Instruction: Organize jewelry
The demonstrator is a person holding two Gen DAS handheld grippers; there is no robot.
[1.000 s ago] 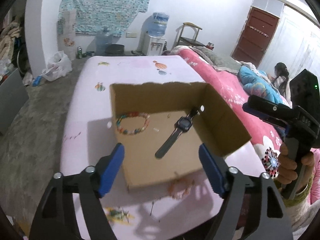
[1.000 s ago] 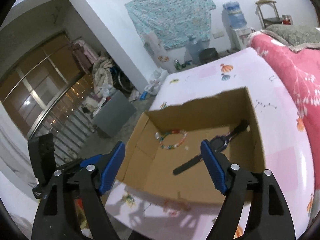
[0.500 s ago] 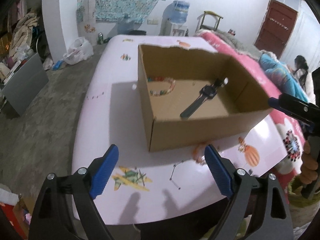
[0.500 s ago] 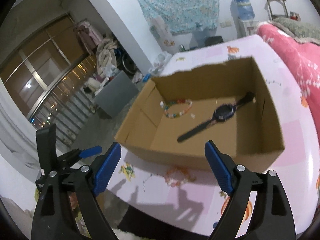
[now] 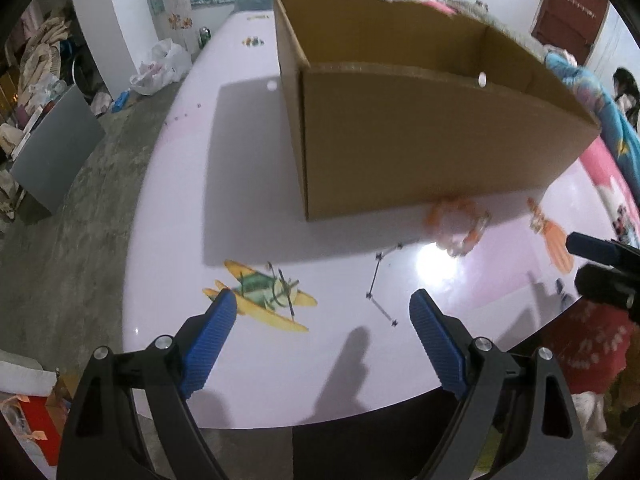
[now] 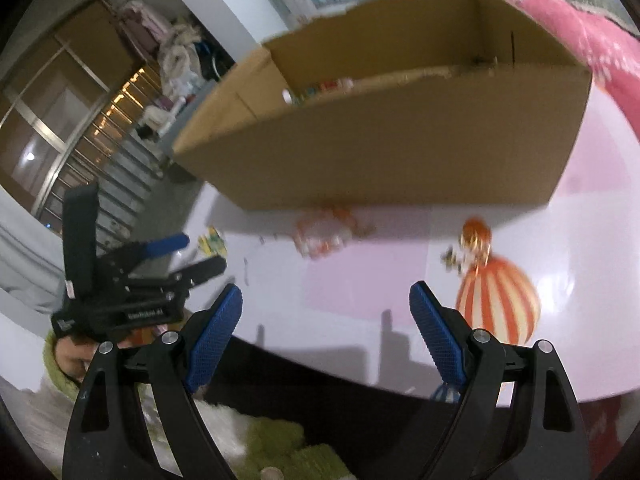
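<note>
Showing beads (image 6: 326, 85) over its rim, cardboard box (image 6: 400, 148) sits on table (image 6: 360, 280).

Table layout, both wrist views

Cardboard box (image 5: 420, 132) on table (image 5: 192, 184), upper centre of frame; bracelet (image 5: 458, 224) on the table just before the box's near wall; beaded item (image 6: 320, 90) inside box, upper centre; earring (image 6: 474, 240) on table, right of bracelet.

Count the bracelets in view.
2. An orange bracelet lies on the table by the box's near wall; a beaded bracelet peeks over the rim, inside. The box may hide more.
</note>
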